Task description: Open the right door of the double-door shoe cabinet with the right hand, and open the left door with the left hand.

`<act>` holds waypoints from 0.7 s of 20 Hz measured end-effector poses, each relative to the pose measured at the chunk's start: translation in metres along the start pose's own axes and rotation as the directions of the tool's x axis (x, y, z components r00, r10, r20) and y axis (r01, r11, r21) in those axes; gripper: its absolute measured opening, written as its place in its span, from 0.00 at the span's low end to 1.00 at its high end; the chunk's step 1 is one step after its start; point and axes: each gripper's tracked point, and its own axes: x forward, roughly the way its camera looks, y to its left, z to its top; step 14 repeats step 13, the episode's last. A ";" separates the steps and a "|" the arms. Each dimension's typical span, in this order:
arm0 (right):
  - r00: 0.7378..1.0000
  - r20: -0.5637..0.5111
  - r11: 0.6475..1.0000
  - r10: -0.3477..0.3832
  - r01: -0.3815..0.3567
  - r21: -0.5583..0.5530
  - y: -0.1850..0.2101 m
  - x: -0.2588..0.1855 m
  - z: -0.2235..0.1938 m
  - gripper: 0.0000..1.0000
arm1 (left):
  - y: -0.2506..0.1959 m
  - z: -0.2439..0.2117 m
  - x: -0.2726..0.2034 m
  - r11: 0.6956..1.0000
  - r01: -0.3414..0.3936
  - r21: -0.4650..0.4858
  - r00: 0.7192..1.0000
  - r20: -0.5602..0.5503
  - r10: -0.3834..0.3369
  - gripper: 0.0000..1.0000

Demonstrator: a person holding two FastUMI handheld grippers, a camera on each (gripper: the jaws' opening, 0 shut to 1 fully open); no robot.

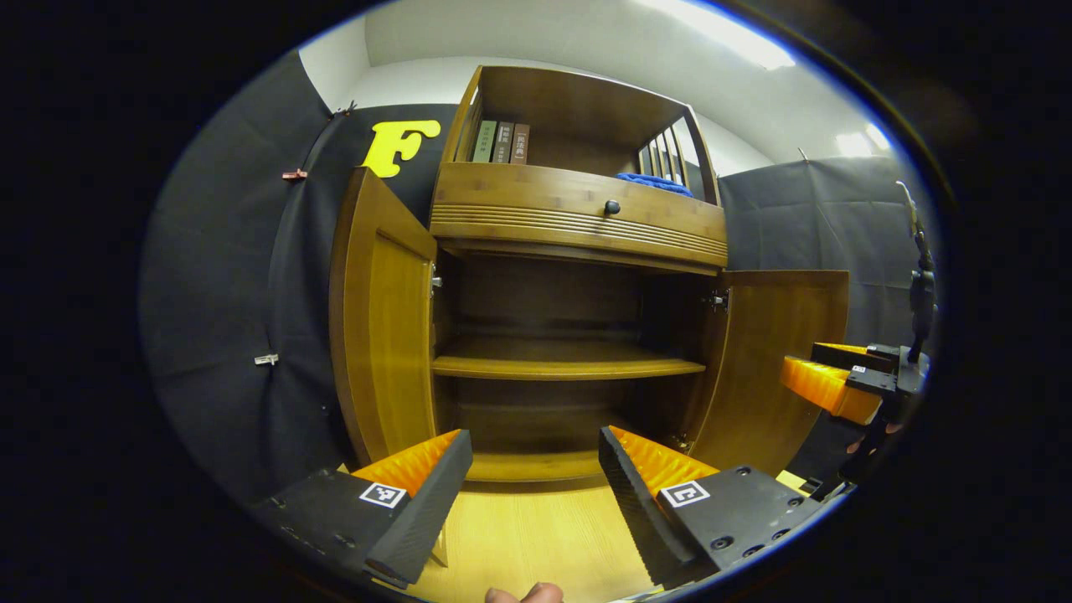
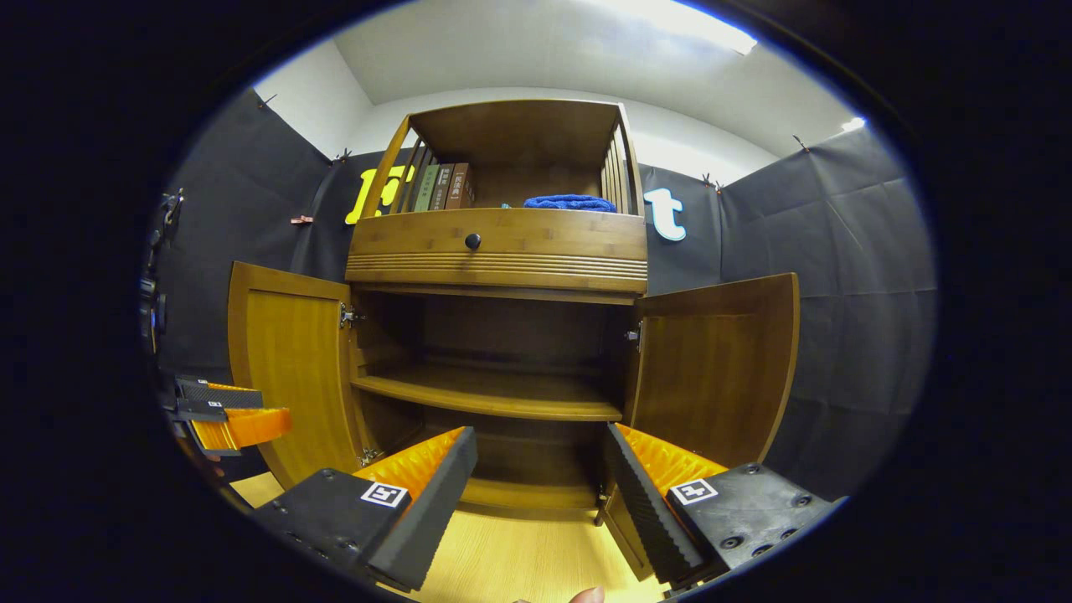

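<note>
The wooden shoe cabinet stands ahead with both lower doors swung wide. Its left door (image 1: pixel 381 335) (image 2: pixel 293 368) and right door (image 1: pixel 775 360) (image 2: pixel 716 368) both stand outward, baring an inner shelf (image 1: pixel 561 364) (image 2: pixel 494 394). My left gripper (image 1: pixel 534 469) hangs open in front of the cabinet's opening, holding nothing. My right gripper (image 2: pixel 540 473) is open too, with nothing between its fingers, before the middle of the opening. In the left gripper view the right gripper (image 1: pixel 837 381) shows off to the right beside the right door. In the right gripper view the left gripper (image 2: pixel 230 414) shows at the far left.
A drawer with a dark round knob (image 1: pixel 612 207) (image 2: pixel 473 241) sits above the doors. The top shelf holds three books (image 1: pixel 502 142) and a folded blue cloth (image 2: pixel 569 203). Light wooden floor (image 1: pixel 536 536) lies before the cabinet. Black cloth walls close in on both sides.
</note>
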 end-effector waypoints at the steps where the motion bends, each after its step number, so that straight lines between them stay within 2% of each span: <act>1: 1.000 -0.001 1.000 0.001 -0.001 0.001 0.000 0.000 0.000 0.98 | 0.000 0.000 0.000 1.000 0.002 0.002 1.000 0.001 -0.002 0.94; 3: 1.000 -0.003 1.000 0.001 -0.001 0.002 0.000 0.000 0.000 0.96 | -0.001 0.000 0.000 1.000 0.003 0.003 1.000 0.002 -0.003 0.95; 10: 1.000 -0.002 1.000 0.002 -0.002 -0.001 0.000 0.000 -0.001 1.00 | 0.001 -0.002 0.001 1.000 -0.002 -0.004 1.000 -0.001 0.002 0.94; 14: 1.000 -0.001 1.000 0.004 -0.004 -0.003 0.002 0.001 -0.001 0.96 | 0.002 -0.002 0.001 1.000 -0.002 -0.007 1.000 -0.001 0.002 0.92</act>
